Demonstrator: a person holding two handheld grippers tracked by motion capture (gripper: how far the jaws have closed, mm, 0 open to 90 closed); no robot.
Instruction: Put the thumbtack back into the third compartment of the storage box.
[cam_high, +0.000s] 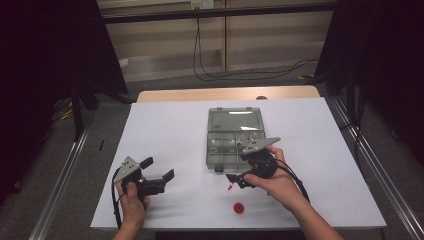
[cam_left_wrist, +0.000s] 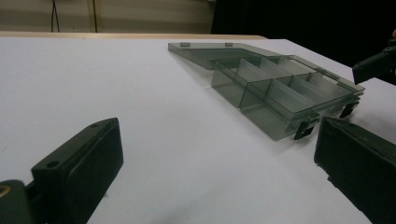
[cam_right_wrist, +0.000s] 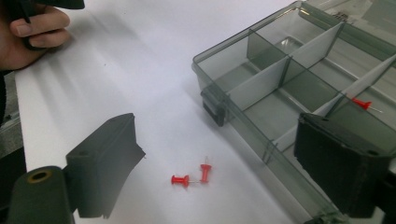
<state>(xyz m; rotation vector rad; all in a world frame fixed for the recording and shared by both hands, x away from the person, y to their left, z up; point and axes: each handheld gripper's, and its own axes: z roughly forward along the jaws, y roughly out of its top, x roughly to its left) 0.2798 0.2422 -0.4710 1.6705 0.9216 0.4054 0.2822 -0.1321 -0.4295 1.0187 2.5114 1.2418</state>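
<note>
Two red pushpins (cam_right_wrist: 191, 176) lie between the open right tongs (cam_right_wrist: 210, 163).

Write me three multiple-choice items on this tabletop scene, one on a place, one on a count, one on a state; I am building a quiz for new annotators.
1. Where do the two loose red push pins lie?
A. On the white table beside the box
B. On the box lid
C. On the floor

2. How many red push pins lie on the table between the right hand-held gripper's jaws, in the right gripper view?
A. One
B. Two
C. Four

3. In what state is the clear compartment box?
A. Shut and latched
B. Open, lid folded back flat
C. Upside down

Answers:
1. A, they rest on the white table just outside the box's front wall.
2. B, two pins lie there, close together.
3. B, the dividers are exposed and the lid lies flat behind them.
</note>
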